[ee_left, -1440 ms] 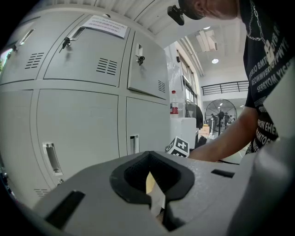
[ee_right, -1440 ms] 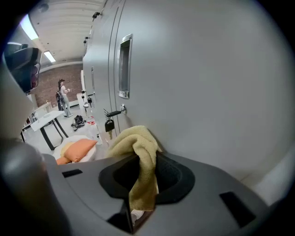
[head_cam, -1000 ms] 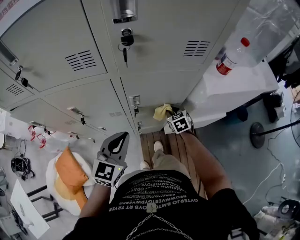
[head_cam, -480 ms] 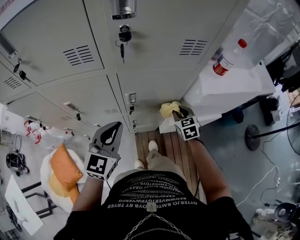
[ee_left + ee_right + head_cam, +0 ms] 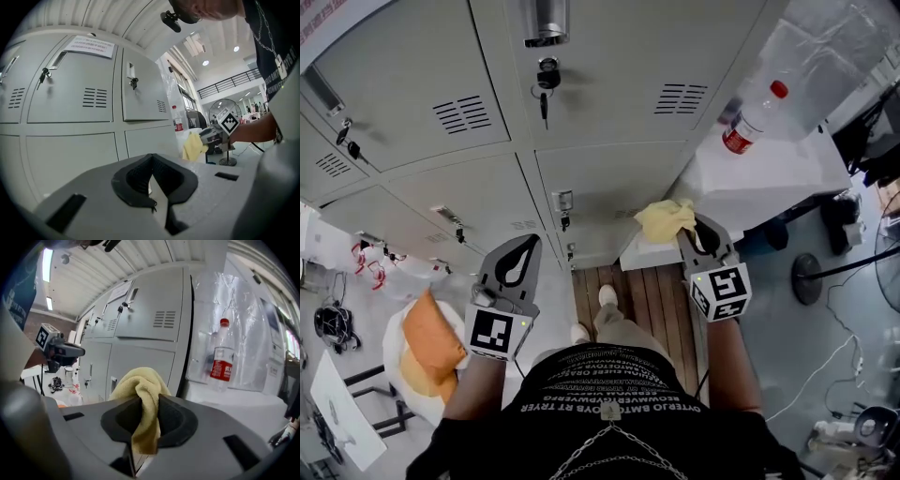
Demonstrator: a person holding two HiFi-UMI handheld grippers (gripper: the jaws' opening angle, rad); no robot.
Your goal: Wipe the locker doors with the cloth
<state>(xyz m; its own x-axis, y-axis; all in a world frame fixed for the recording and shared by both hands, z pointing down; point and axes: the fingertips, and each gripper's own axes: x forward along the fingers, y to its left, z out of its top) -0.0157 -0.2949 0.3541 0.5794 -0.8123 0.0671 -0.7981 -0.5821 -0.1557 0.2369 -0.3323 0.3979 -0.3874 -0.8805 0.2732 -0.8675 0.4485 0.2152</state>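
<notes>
Cloth (image 5: 667,220), yellow, pinched in right gripper (image 5: 692,234) at one o'clock, apparently short of the locker doors (image 5: 609,103) at twelve; left gripper (image 5: 521,262) pressed together, empty; wiping judged not yet begun; all doors outstanding.

The cloth (image 5: 140,387) pinched in my right tongs (image 5: 149,414) is soft, nubby yellow terry, matt all over. These and my left tongs (image 5: 152,183) are matt grey plastic lined with black, ribbed, rubbery pads. The locker doors (image 5: 609,84) are smooth painted metal with a dull sheen. The bottle (image 5: 748,120) is clear, glossy plastic. The floor planks (image 5: 652,295) are brown wood.
</notes>
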